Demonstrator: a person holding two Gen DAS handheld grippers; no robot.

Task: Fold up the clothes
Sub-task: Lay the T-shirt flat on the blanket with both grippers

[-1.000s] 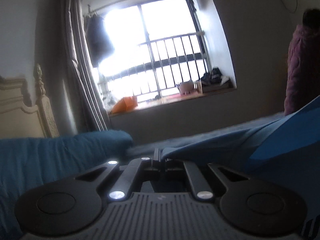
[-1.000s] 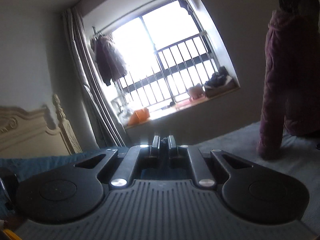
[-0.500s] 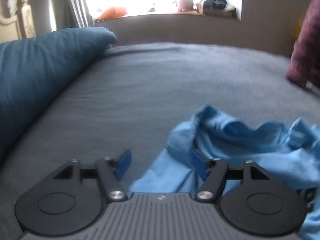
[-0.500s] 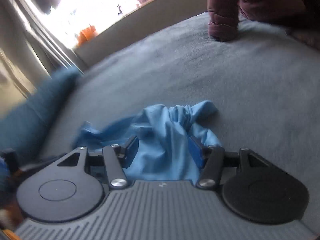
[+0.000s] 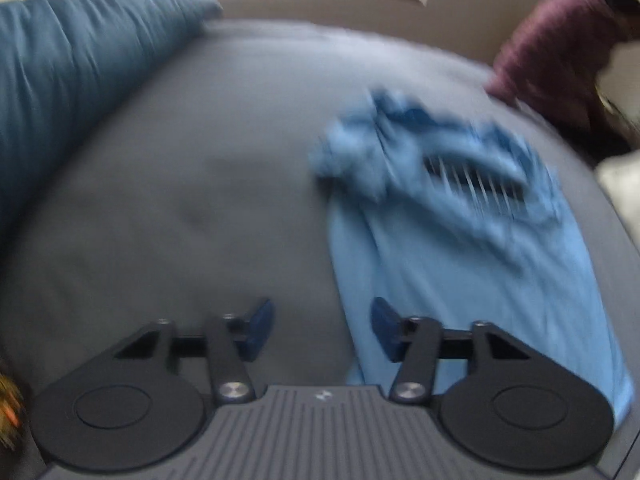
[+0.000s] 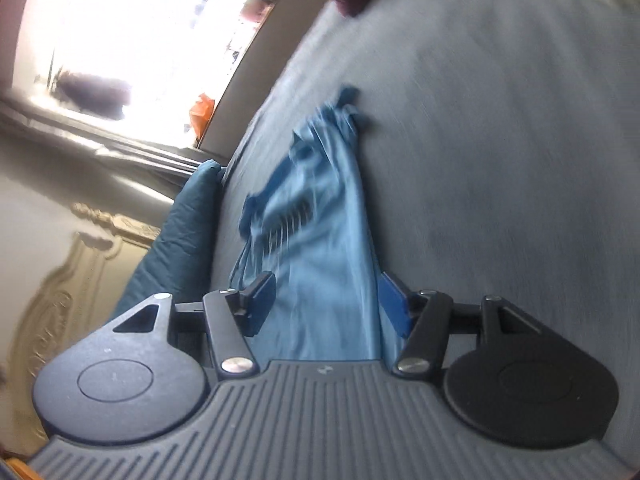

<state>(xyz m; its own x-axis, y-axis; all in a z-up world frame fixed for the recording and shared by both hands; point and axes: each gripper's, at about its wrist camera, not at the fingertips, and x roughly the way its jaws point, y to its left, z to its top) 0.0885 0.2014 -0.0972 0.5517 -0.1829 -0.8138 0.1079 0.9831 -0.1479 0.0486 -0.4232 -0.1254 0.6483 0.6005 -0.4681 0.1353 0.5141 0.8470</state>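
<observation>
A light blue shirt (image 5: 440, 232) lies crumpled on the grey bed (image 5: 200, 184), with a dark print showing near its far end. My left gripper (image 5: 323, 332) hovers low over the bed at the shirt's near left edge. Its jaws are closing, and only that edge reaches in beside the right pad (image 5: 386, 334), unpinched. In the rolled right wrist view, the shirt (image 6: 320, 240) runs away from my right gripper (image 6: 326, 304). That gripper is open, with cloth lying loose between its blue pads.
A dark teal duvet (image 5: 80, 80) is bunched along the bed's left side, also the duvet (image 6: 176, 240) beside a carved headboard (image 6: 80, 280). A person in a maroon jacket (image 5: 560, 48) leans at the far right corner. A bright window (image 6: 140, 40) is beyond the bed.
Both grippers were shut and aimed at the window; they have opened and dipped toward the bed. The shirt now lies crumpled there. The left jaws have narrowed since, and the right view has rolled.
</observation>
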